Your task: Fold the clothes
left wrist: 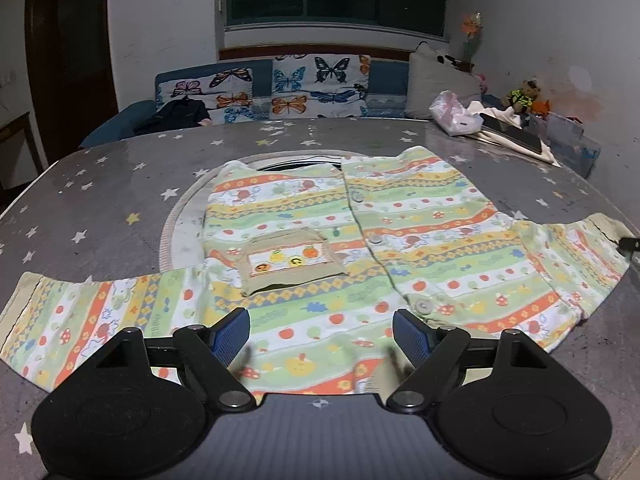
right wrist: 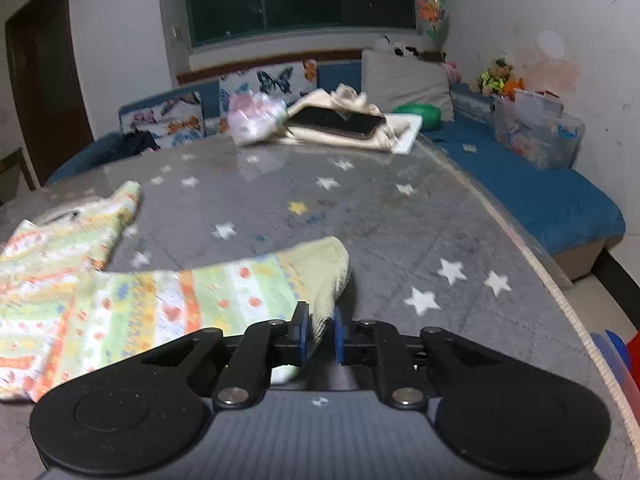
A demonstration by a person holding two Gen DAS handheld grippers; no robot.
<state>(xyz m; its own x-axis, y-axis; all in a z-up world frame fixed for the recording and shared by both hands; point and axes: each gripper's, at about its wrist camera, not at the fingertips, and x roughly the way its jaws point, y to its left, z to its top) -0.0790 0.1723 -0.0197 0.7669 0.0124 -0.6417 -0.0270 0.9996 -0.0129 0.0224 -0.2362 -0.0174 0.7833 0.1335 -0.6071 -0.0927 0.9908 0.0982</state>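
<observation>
A small striped children's shirt [left wrist: 332, 240] with buttons and a beige chest pocket lies spread flat on the round table, both sleeves stretched out sideways. My left gripper [left wrist: 322, 334] hovers over the shirt's near hem with its blue pads wide apart and nothing pinched between them. In the right wrist view, the shirt's right sleeve [right wrist: 224, 292] runs toward me and my right gripper [right wrist: 320, 332] is shut on its pale green cuff, the cloth squeezed between the two blue pads.
The table [left wrist: 120, 184] has a grey cover with stars. At its far right lie a plastic bag [right wrist: 256, 118], beige cloth and a dark phone [right wrist: 336, 122]. A blue sofa [right wrist: 540, 196] with butterfly cushions stands behind; the table's edge [right wrist: 532, 256] curves to the right.
</observation>
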